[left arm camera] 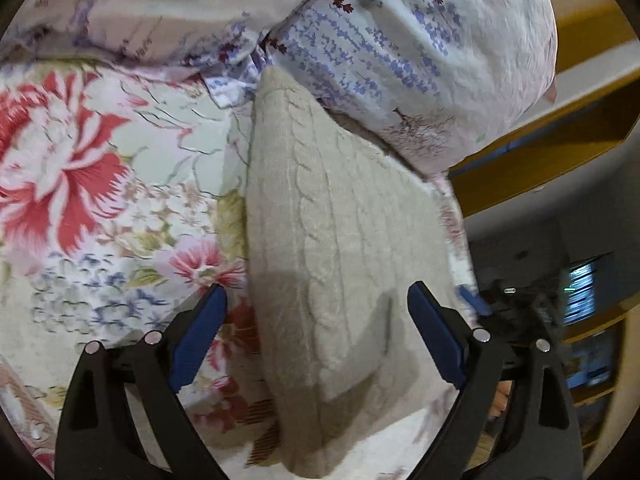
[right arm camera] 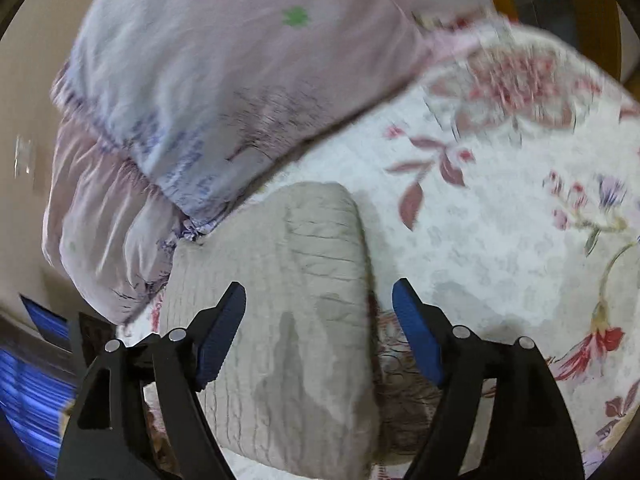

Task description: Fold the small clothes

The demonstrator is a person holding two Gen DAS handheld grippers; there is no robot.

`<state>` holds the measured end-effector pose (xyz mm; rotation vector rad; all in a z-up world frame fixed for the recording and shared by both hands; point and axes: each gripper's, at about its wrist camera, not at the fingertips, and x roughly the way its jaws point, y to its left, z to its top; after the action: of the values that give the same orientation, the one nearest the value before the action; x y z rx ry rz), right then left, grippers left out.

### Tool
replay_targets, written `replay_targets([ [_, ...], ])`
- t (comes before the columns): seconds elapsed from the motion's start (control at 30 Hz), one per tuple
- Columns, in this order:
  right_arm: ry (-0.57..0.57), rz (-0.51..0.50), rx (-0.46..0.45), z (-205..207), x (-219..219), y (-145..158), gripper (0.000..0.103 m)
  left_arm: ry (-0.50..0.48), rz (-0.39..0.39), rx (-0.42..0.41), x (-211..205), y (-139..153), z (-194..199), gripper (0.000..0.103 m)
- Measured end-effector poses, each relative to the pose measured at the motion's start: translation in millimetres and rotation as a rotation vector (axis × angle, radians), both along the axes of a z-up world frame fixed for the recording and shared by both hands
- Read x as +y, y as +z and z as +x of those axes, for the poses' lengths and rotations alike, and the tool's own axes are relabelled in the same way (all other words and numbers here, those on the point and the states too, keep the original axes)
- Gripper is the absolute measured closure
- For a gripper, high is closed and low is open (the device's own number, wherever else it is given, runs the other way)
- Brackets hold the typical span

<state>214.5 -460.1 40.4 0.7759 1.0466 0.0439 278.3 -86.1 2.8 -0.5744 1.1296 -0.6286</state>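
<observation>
A cream cable-knit garment [left arm camera: 332,248] lies folded into a narrow strip on a flowered bed sheet [left arm camera: 100,184]. My left gripper [left arm camera: 318,294] hovers over its near part with the jaws wide apart and nothing between the blue pads [left arm camera: 200,332]. In the right wrist view the same knit garment [right arm camera: 280,300] runs from the pillows toward the camera. My right gripper [right arm camera: 320,292] stands open above it, the pads [right arm camera: 416,332] clear of the cloth. The picture there is blurred.
Two pillows [left arm camera: 400,52] in lilac print lie at the far end of the garment, one touching its tip. A yellow wooden bed frame [left arm camera: 560,152] and dark furniture are at the right of the left wrist view. The bed sheet [right arm camera: 500,220] spreads out to the right.
</observation>
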Motion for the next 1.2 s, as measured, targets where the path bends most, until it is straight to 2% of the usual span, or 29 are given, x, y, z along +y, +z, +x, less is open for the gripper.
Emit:
replay_targets([
  [0.13,0.01,0.062,0.056,6,-7,-21,0.027,-0.015,-0.094,0.055,-1,-7,4,0.022],
  [0.27,0.053,0.162,0.05,14,-3,-37,0.033,-0.011,-0.117,0.069,-2,-11,7,0.025],
  [0.5,0.149,0.262,0.014,27,13,-48,0.039,-0.008,-0.14,0.074,-3,-11,10,0.029],
  [0.57,0.173,0.26,0.01,30,21,-49,0.046,-0.003,-0.14,0.078,-3,-13,10,0.041],
  [0.63,0.188,0.283,0.02,32,27,-54,0.064,0.007,-0.157,0.09,-2,-17,11,0.049],
  [0.67,0.182,0.302,0.008,31,28,-54,0.066,0.011,-0.169,0.091,0,-18,10,0.055],
  [0.77,0.17,0.31,-0.029,25,28,-47,0.072,-0.003,-0.193,0.069,7,-13,8,0.065],
  [0.83,0.17,0.297,-0.055,22,33,-38,0.074,-0.02,-0.196,0.043,9,-5,4,0.066],
  [0.97,0.204,0.261,-0.124,17,54,-11,0.075,-0.039,-0.199,0.0,21,10,-5,0.067],
  [1.2,0.3,0.203,-0.221,10,114,23,0.076,-0.009,-0.197,-0.049,88,37,-29,0.067],
])
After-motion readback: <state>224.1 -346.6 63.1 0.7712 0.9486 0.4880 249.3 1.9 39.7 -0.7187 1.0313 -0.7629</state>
